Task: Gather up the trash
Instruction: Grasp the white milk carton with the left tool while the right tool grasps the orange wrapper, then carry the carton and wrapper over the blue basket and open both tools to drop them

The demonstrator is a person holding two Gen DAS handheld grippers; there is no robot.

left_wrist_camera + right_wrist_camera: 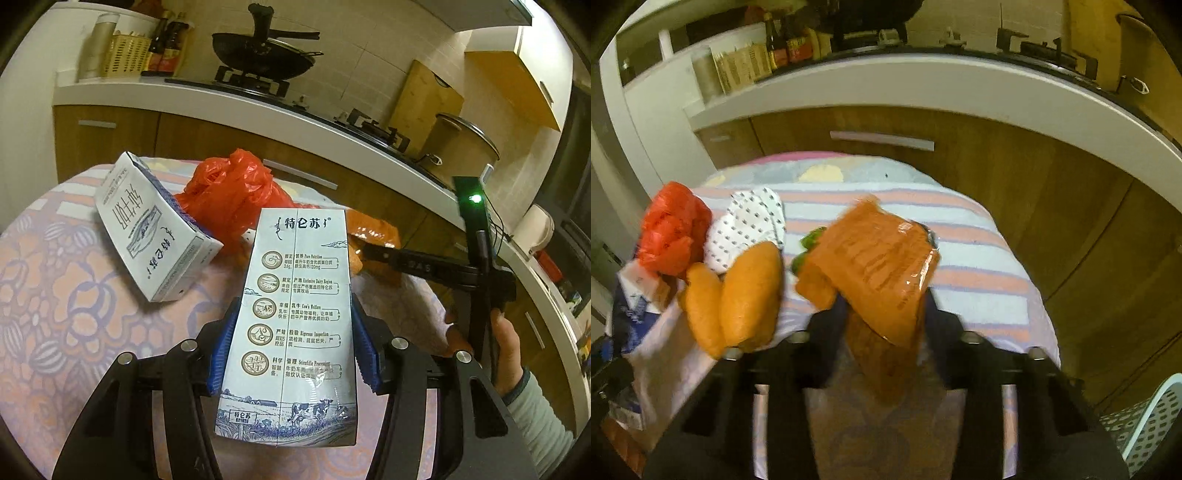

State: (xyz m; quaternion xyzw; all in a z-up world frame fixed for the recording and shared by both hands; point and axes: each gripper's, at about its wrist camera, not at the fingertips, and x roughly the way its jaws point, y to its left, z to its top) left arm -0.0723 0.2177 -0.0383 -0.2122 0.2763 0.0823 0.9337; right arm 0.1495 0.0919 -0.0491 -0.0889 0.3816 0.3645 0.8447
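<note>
Clamped between my left gripper (295, 343) jaws is a milk carton (295, 325), held upright by its narrow sides so the blue pads bite on the stiff edges rather than crushing the broad printed face. It is lifted clear of the table (74, 295), which wears a flowered cloth. A second carton (151, 229) lies tipped on its side further back on the left, touching a crumpled red bag (229, 192) behind it.

In my other hand, the right gripper (882, 314) is closed on an orange wrapper (875, 266), pinched near its lower end so the rest stands up and flops forward over the striped cloth. Two orange buns (738, 291), or something like them, sit just left of it, with a dotted paper (750, 225) and the red bag beyond.

Both pieces of trash are in hand, I judge, and ready to carry off. A white perforated basket (1152, 417) shows at the lower right of the right view; it may be the bin, though I cannot be sure.
</note>
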